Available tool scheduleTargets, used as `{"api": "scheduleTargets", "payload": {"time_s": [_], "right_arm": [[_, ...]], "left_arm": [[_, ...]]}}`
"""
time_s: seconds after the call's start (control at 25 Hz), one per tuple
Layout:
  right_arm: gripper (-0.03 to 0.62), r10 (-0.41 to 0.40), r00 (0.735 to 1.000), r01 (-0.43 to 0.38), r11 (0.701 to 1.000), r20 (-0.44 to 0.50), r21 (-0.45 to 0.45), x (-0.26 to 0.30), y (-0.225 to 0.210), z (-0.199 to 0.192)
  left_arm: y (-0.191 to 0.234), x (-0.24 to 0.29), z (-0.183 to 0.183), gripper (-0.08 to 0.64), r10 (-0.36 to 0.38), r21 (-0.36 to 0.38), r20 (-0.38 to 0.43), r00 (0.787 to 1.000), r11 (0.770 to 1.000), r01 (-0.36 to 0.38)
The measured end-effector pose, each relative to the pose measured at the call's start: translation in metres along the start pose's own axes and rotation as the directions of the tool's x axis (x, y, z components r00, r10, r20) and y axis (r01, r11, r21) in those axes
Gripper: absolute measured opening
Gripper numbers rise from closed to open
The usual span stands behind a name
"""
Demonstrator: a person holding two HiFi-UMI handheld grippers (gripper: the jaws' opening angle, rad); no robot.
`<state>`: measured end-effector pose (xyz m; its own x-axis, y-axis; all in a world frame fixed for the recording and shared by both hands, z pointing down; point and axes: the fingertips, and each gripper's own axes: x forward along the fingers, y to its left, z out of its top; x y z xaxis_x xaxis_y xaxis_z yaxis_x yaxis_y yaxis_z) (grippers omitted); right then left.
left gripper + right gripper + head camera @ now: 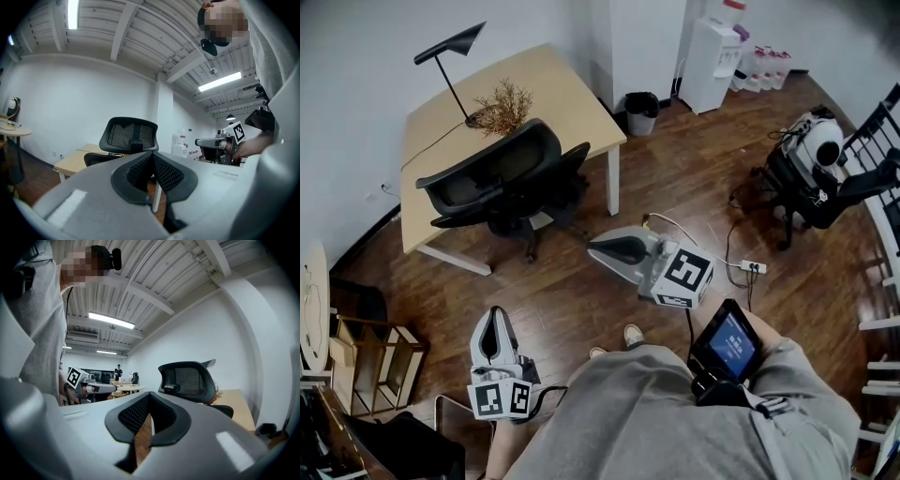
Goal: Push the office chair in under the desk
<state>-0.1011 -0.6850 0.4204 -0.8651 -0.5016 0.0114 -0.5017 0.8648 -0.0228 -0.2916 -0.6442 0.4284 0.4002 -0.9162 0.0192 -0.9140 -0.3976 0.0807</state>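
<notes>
Currently your left gripper (495, 323) and right gripper (605, 248) are pressed together, empty. Black mesh-backed office chair (502, 178) should roll lightly; push its stiff backrest toward pale wooden desk (572, 94).

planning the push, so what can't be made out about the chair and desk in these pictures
- Office chair wheels: mostly hidden under its own seat in the head view; blocked by the bodies of the left gripper and right gripper in their own views.
- Space under the desk: covered by the tabletop in the head view.
- Handheld screen: print too small in the head view.
</notes>
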Motion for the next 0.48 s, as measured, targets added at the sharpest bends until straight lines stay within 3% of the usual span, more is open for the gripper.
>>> {"api": "scheduleTargets", "payload": {"time_s": [0.48], "right_arm": [[0.005,0.005,1.0,-0.005,1.0,-0.002,-0.001,-0.013,-0.007,0.002]], "left_arm": [[-0.02,0.005,0.0,0.0,-0.009,-0.003,-0.001,1.0,1.0,0.009]]}}
